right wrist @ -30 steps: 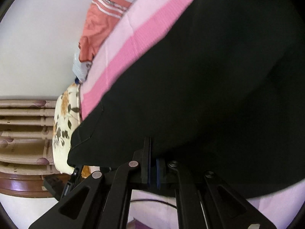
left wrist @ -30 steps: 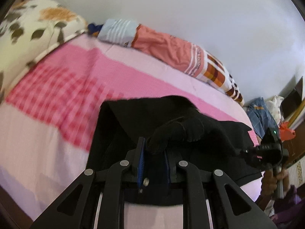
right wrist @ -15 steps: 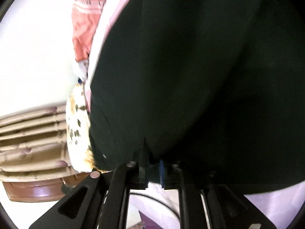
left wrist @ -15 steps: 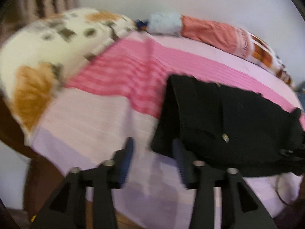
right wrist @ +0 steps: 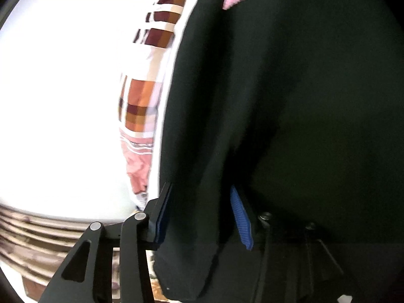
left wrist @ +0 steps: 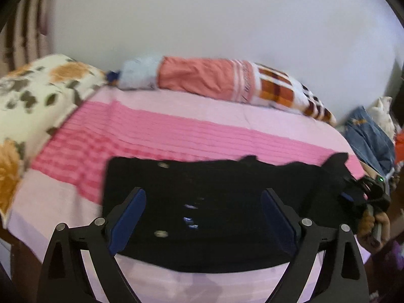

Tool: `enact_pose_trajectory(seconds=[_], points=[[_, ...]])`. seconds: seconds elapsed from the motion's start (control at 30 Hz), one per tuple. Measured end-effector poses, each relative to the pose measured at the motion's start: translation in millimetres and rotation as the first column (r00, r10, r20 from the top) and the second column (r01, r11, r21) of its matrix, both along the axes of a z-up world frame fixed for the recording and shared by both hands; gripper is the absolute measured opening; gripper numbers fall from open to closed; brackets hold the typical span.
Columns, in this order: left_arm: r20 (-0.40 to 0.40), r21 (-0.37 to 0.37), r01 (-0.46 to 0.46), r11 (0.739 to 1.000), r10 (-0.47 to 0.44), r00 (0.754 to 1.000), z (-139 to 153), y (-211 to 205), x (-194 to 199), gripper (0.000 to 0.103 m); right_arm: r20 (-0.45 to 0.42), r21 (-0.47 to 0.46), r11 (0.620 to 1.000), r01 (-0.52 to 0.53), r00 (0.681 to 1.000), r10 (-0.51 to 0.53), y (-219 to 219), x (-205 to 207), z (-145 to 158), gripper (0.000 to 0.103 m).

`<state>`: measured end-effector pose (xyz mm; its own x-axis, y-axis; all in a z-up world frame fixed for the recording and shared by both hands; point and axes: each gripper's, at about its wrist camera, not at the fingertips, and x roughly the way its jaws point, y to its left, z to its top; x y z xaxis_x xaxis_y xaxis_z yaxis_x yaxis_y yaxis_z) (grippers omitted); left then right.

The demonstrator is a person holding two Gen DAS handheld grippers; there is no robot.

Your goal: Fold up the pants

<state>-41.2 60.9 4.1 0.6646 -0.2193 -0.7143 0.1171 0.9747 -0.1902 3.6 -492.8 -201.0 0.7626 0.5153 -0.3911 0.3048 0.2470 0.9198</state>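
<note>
Black pants [left wrist: 214,202] lie folded in a wide rectangle on the pink striped bed sheet [left wrist: 176,131], near the front edge. My left gripper [left wrist: 202,209] is open and empty, hovering above the pants' near left part. My right gripper [right wrist: 202,202] has its jaws parted around a thick fold of the black pants [right wrist: 290,101], which fills most of the right wrist view; the cloth sits loosely between the blue pads [right wrist: 241,217]. The right gripper also shows in the left wrist view [left wrist: 363,194] at the pants' right end.
A floral pillow [left wrist: 32,101] lies at the left. A rolled salmon and plaid blanket [left wrist: 227,83] runs along the white wall. Blue jeans and other clothes [left wrist: 368,136] are piled at the right. A wooden headboard [right wrist: 50,240] shows in the right wrist view.
My left gripper let go of the pants, opened wide and pulled back above them. My right gripper's jaws parted from shut, with cloth still between them. The pants now lie flatter.
</note>
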Motion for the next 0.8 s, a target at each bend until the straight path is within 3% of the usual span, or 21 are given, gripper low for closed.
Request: enact_pose_trajectory(seconds=[0.17, 0.33, 0.37, 0.4, 0.5, 0.7, 0.8], points=[[-0.071, -0.027, 0.043, 0.999, -0.045, 0.996, -16, -32, 14, 0.092, 0.051, 0.0, 1.0, -0.017, 0.999, 0.017, -20, 25, 9, 0.043], [-0.118, -0.009, 0.057, 0.998, -0.057, 0.991, -28, -50, 16, 0.092, 0.013, 0.012, 0.998, 0.056, 0.998, -0.056, -42, 38, 2, 0.043], [-0.124, -0.007, 0.054, 0.998, -0.055, 0.991, -29, -51, 17, 0.092, -0.006, -0.012, 0.998, 0.067, 0.998, -0.067, -46, 41, 3, 0.034], [-0.129, -0.009, 0.052, 0.999, -0.052, 0.99, -30, -50, 17, 0.092, -0.021, -0.028, 0.997, 0.065, 0.998, -0.066, -47, 44, 4, 0.013], [-0.14, -0.023, 0.041, 0.999, -0.044, 0.989, -33, -46, 18, 0.092, -0.029, -0.066, 0.995, 0.07, 0.997, -0.072, -48, 43, 12, 0.007], [-0.168, -0.068, 0.025, 0.997, -0.036, 0.985, -36, -38, 21, 0.092, 0.078, -0.113, 0.984, 0.139, 0.988, -0.13, -55, -14, 59, 0.006], [-0.165, -0.061, 0.042, 0.997, -0.052, 0.985, -34, -39, 21, 0.092, 0.087, -0.143, 0.975, 0.17, 0.983, -0.159, -65, -55, 71, 0.006]])
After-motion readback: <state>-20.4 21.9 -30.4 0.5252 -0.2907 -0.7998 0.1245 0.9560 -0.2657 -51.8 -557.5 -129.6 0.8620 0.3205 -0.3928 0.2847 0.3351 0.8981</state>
